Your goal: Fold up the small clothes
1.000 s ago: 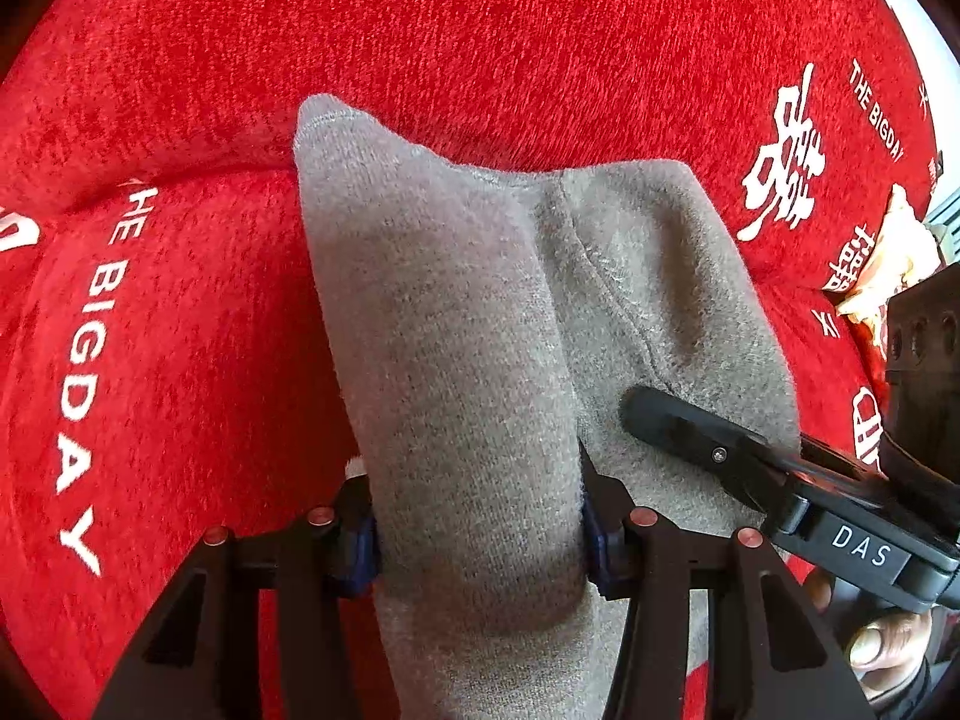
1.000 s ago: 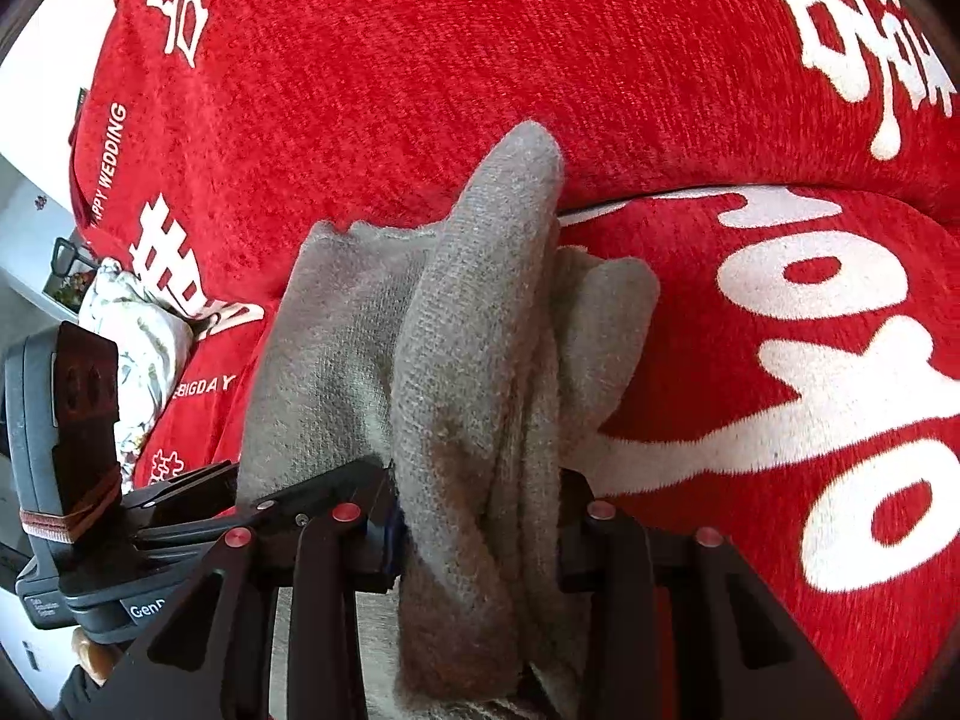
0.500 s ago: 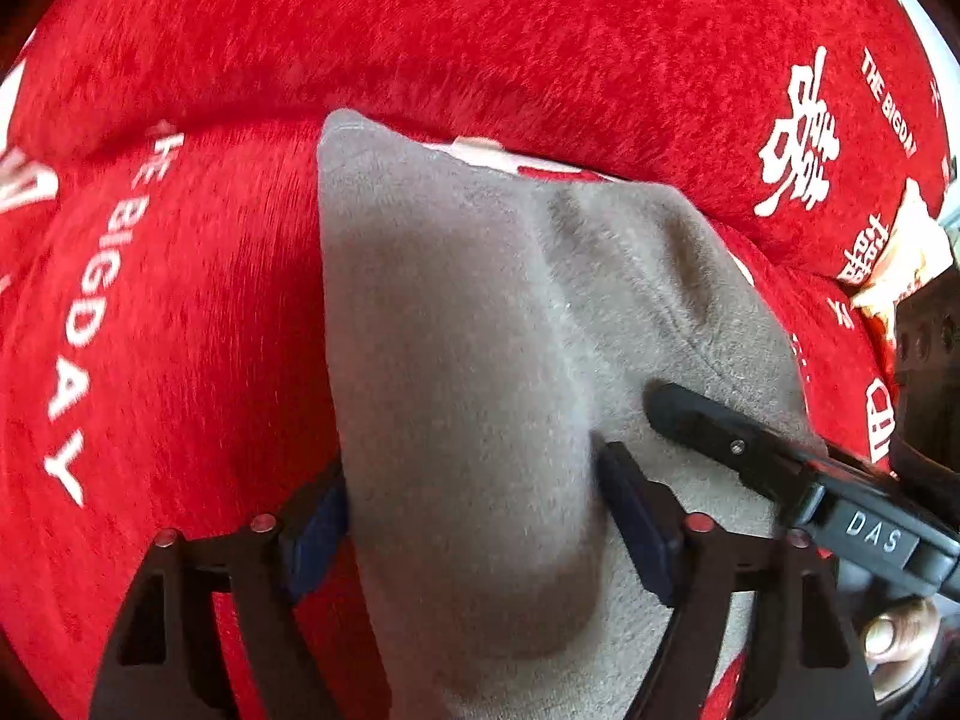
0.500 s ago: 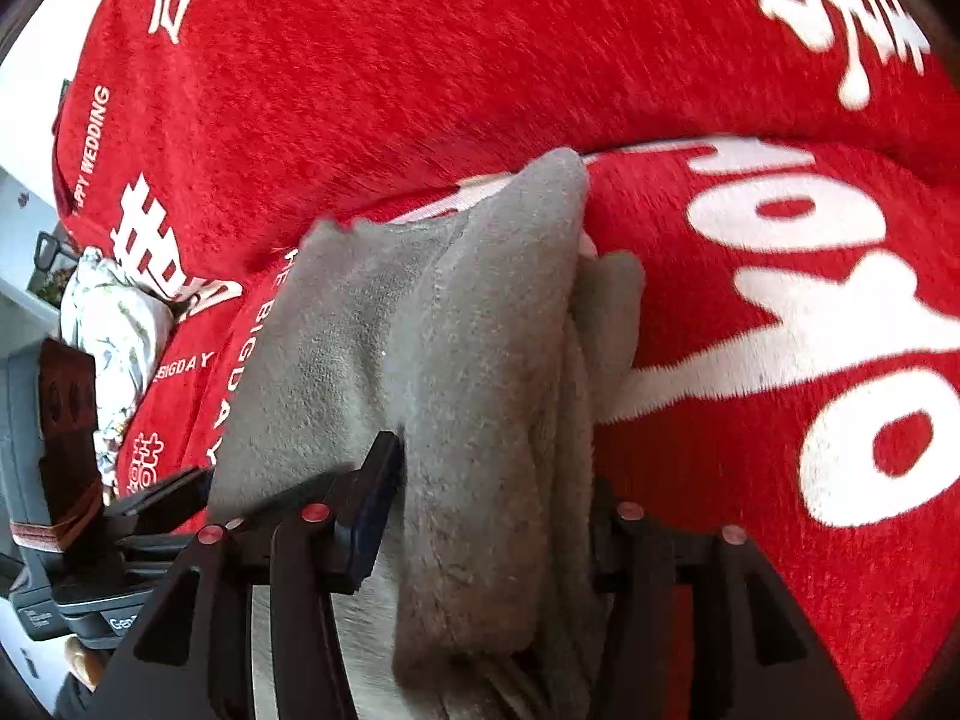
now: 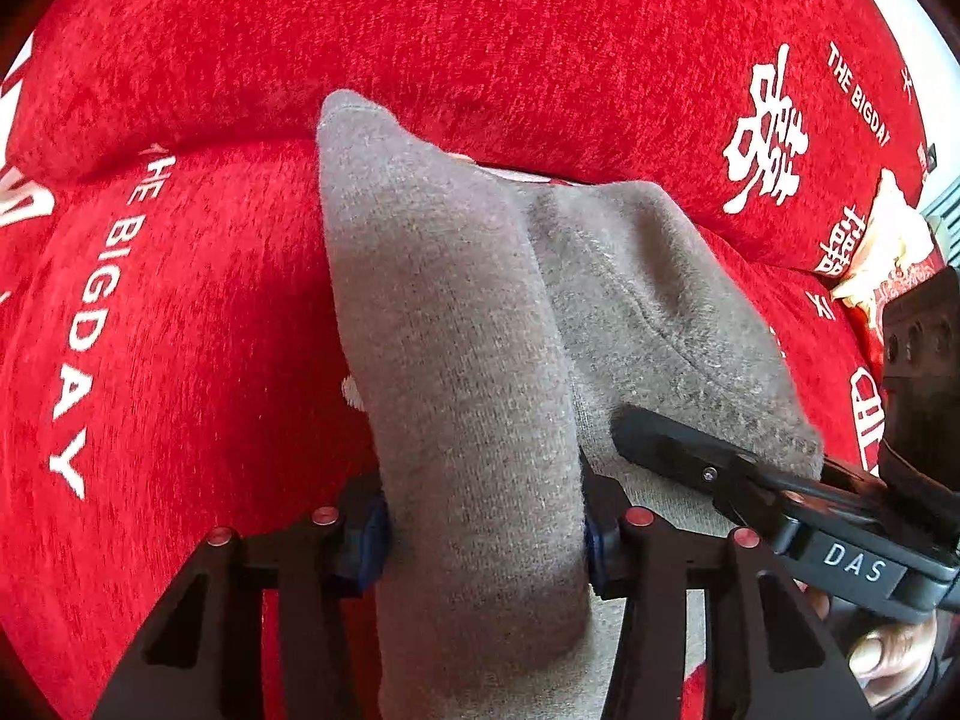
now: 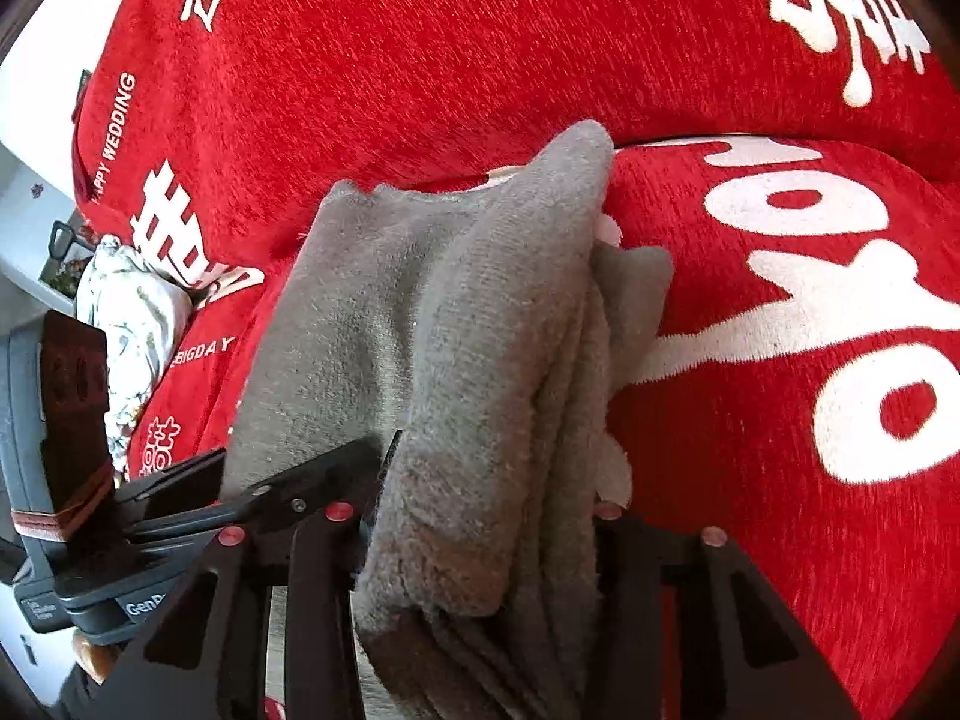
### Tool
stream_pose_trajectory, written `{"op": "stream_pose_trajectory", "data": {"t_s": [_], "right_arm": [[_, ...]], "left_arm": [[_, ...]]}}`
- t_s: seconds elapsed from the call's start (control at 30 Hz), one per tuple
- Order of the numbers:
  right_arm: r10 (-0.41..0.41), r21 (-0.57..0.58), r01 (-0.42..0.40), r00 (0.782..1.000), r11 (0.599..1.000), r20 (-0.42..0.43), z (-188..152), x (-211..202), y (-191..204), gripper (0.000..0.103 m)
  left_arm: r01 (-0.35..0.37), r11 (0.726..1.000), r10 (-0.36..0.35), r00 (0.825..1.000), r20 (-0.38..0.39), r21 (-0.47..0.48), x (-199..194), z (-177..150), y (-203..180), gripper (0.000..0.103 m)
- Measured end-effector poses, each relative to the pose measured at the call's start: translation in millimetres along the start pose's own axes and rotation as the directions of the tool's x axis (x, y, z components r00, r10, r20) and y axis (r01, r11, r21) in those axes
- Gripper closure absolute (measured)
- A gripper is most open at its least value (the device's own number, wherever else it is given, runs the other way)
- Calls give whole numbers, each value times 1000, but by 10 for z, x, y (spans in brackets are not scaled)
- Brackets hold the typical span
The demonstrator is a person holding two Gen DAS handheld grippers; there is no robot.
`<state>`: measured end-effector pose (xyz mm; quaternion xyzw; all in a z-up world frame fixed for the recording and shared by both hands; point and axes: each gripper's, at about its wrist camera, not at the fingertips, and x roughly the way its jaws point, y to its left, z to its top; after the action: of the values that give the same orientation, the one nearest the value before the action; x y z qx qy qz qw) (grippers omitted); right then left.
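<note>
A small grey fleece garment is bunched into thick folds and held up over a red couch cover. My left gripper is shut on one fold of it, the cloth filling the space between the blue pads. My right gripper is shut on the stacked folds of the same garment at its other side. The right gripper's finger shows in the left wrist view, lying on the cloth. The left gripper's body shows at the left in the right wrist view.
The red cover has white lettering and wedding characters. A crumpled white patterned cloth lies on the couch by its edge; it also shows in the left wrist view. A white wall lies beyond the couch.
Both grippers dipped toward the couch seat half a second ago, then came back up. Both stay shut on the grey garment, close side by side.
</note>
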<state>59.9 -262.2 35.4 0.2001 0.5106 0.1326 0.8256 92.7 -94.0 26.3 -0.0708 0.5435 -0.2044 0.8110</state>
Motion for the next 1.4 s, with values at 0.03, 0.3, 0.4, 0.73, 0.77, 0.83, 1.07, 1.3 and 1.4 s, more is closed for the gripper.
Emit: {"op": "stream_pose_trajectory", "data": {"t_s": [0.03, 0.3, 0.4, 0.73, 0.77, 0.83, 1.07, 1.3, 1.4], "right_arm": [[-1, -1, 1, 1000, 1000, 1, -13, -18, 16, 62], [-9, -34, 10, 1000, 999, 29, -170, -194, 200, 62], [-9, -37, 11, 1000, 999, 30, -234, -240, 235, 62], [-14, -59, 16, 999, 998, 29, -495, -307, 375, 62], [-15, -61, 17, 999, 998, 28, -538, -308, 392, 62], [-15, -64, 17, 1000, 998, 27, -608, -310, 414, 62], [-11, -69, 15, 999, 997, 48, -868, -319, 507, 62], [-17, -96, 23, 997, 995, 69, -1021, -383, 624, 62], [-17, -104, 25, 997, 994, 77, -1076, -397, 650, 62]], "left_arm": [[4, 1000, -4, 1000, -2, -5, -21, -16, 15, 53], [-15, 999, 15, 1000, 19, 30, -247, -178, -30, 53], [-22, 999, 21, 1000, 22, 36, -307, -254, -27, 53], [-40, 998, 38, 999, 33, 47, -469, -550, -10, 53], [-41, 998, 40, 999, 33, 48, -480, -585, -2, 53], [-44, 998, 42, 999, 34, 50, -501, -670, 20, 53], [-59, 997, 56, 997, 55, 58, -596, -904, 68, 53], [-67, 995, 61, 995, 82, 68, -717, -1040, 84, 53], [-71, 995, 64, 994, 90, 68, -750, -1093, 94, 53]]}}
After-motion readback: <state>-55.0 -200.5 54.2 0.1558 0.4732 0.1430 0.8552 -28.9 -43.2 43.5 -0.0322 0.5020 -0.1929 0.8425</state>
